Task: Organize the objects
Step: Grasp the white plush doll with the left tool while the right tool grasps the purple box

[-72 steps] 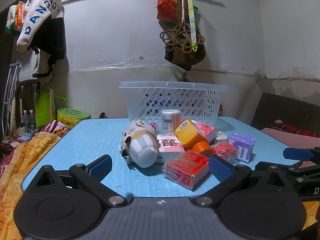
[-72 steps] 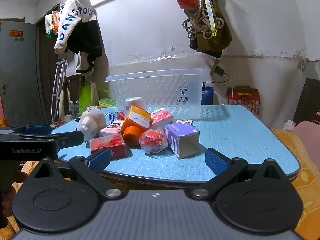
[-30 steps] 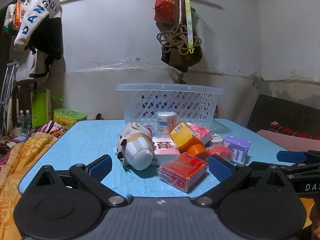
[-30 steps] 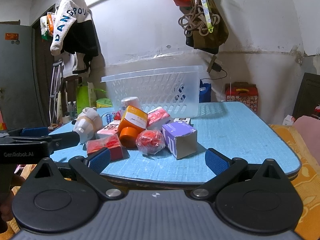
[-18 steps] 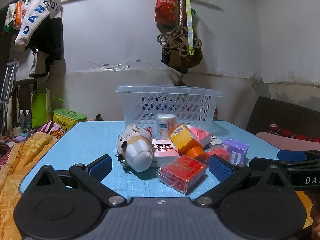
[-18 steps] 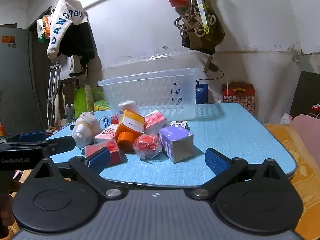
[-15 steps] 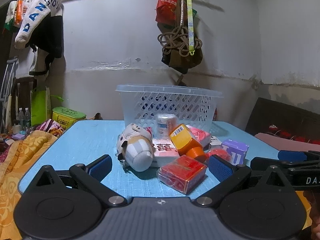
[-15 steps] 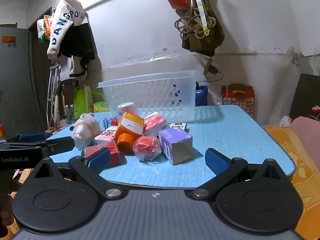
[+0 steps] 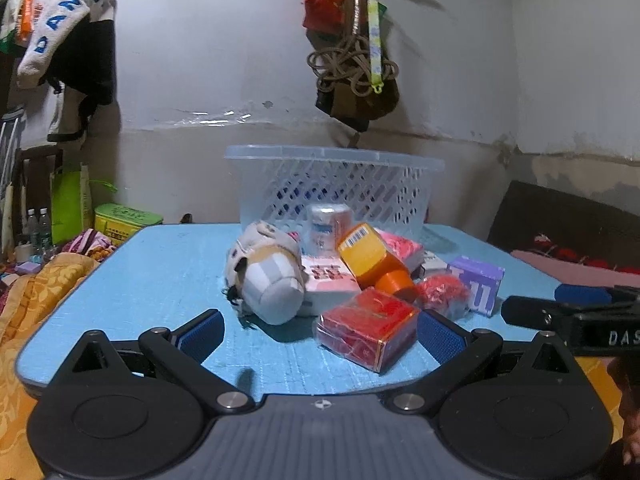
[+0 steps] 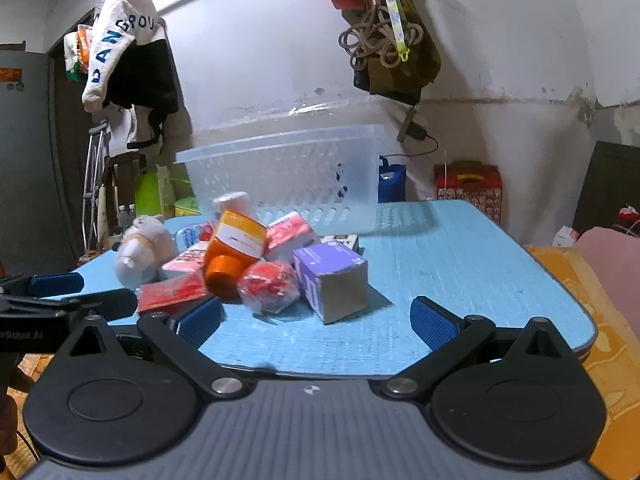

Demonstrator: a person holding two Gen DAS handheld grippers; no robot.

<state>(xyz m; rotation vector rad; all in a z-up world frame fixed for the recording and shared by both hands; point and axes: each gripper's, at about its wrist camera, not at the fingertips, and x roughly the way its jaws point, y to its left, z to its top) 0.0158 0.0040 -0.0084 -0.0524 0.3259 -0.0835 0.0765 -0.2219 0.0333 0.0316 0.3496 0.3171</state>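
Note:
A pile of objects lies on the blue table (image 9: 160, 280): a plush toy (image 9: 268, 276), a red box (image 9: 366, 326), an orange bottle (image 9: 372, 260), a red wrapped ball (image 9: 440, 292), a purple box (image 9: 478, 288) and a pink box (image 9: 326, 280). A clear plastic basket (image 9: 336, 188) stands behind them. My left gripper (image 9: 320, 336) is open and empty, just in front of the red box. My right gripper (image 10: 316, 324) is open and empty, in front of the red ball (image 10: 268, 286) and the purple box (image 10: 332, 276). The basket (image 10: 280, 176) shows behind them.
Clothes hang on the wall at the left (image 9: 60, 48) and bags hang above the basket (image 9: 352, 60). An orange blanket (image 9: 36, 292) lies left of the table. A red gift box (image 10: 468, 184) stands beyond the table's far right side. The other gripper (image 9: 572, 316) shows at the right.
Both grippers have moved forward, closer to the pile, and stay open. The right wrist view is blurred with motion. The objects have not moved.

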